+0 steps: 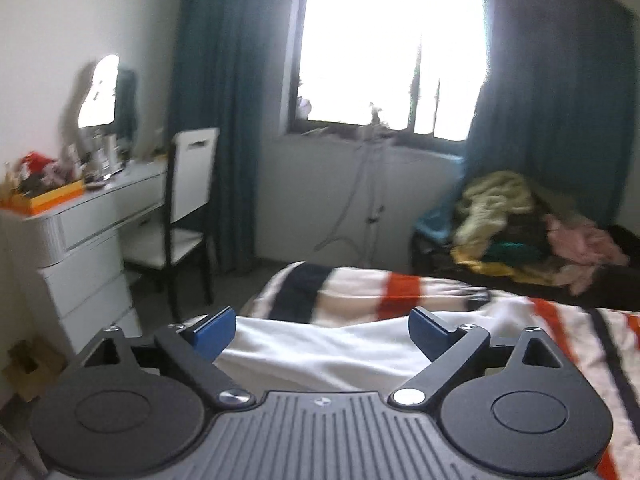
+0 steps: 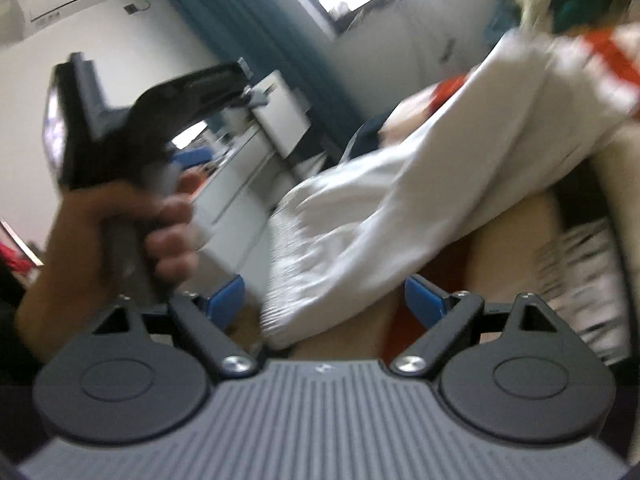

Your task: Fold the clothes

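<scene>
Blue-padded fingers [image 1: 214,330] of the left gripper [image 1: 322,330] stood wide apart at the bottom of the frame, gripping nothing. Beyond them a white garment [image 1: 320,348] lay on the striped bedspread [image 1: 360,290] at lower centre. A white dresser [image 1: 80,240] and chair [image 1: 188,200] stood at left, a clothes pile [image 1: 520,224] at right. The right gripper [image 2: 324,300] also gaped wide and empty, the white garment's ribbed hem [image 2: 288,272] just ahead. A hand [image 2: 120,232] held the other gripper at left.
</scene>
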Demonstrator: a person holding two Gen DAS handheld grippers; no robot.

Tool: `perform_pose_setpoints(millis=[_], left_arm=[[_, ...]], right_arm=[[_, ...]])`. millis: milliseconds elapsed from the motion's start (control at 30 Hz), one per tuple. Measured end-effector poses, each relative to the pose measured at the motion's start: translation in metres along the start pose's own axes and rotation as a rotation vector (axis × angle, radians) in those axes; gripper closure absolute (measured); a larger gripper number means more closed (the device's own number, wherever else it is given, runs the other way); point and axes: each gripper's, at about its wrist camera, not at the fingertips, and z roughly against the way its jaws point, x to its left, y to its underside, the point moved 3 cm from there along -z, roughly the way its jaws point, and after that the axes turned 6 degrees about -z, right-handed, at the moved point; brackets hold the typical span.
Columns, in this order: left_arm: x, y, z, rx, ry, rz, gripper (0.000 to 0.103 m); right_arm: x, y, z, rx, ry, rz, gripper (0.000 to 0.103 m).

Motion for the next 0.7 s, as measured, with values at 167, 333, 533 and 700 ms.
perform_pose_setpoints(millis=[167,333,533,700], left_arm=[[-0.073,0.014,0.047,-0.049,0.097,-0.017,0.007],[-0.134,0.049,0.075,-0.08,0.159,-0.035,0.006],[-0.202,0.105,0.046,0.018,0.167,-0.191,0.009],[-0.231,0.125,-0.006,0.06,0.118,-0.269,0.013]], right_arm=[[-0.053,-0.026,0.07,-0.178,0.135,0.095,0.014],[-0.094,-0.04,0.113,-0.317,0.284,0.21,0.014],[-0.128,-0.044,0.142,-0.432,0.383,0.265,0.014],[-0.148,-0.044,0.139,-0.484,0.403,0.284,0.014]])
